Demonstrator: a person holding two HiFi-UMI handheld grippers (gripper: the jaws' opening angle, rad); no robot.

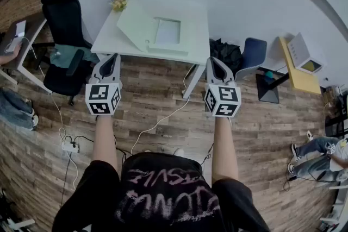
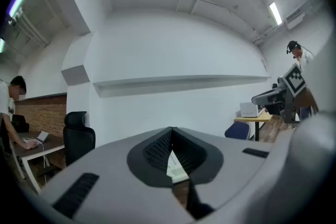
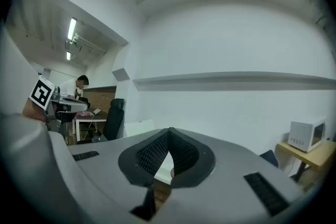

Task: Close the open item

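Left tongs [image 1: 112,57]: held level at 11 o'clock of the person, tip toward the counter. In the left gripper view [image 2: 171,130] the ribbed pads meet at the tip, with nothing between them.
Right tongs [image 1: 214,60]: held level at 1 o'clock, parallel to the left tongs and well apart from them. In the right gripper view [image 3: 169,131] the pads are pressed together, with nothing held.
Box [image 1: 166,36]: at 12 o'clock, lying flat on the counter in line with the gap between the two tongs and well apart from both. It is open, with a pale grey inside.
Lid [image 1: 136,24]: pale green, swung out to 9 o'clock of the box base and tilted, its edge joined to the base.
Counter [image 1: 196,16]: white, standing against the wall at 12 o'clock.
Flowers [image 1: 118,2]: a small yellow bunch at the counter's 10 o'clock corner, near the lid but apart from it.
Black chair [image 1: 64,19]: at 10 o'clock, just beside the counter's left end.
Blue chair [image 1: 253,54]: at 2 o'clock, on the floor to the right of the counter.
Yellow counter [image 1: 296,72]: at 2 o'clock, beyond the blue chair.
Floor [image 1: 163,100]: wood planks.
Power strip [image 1: 69,146]: on the floor at 9 o'clock, with white cables running from it.
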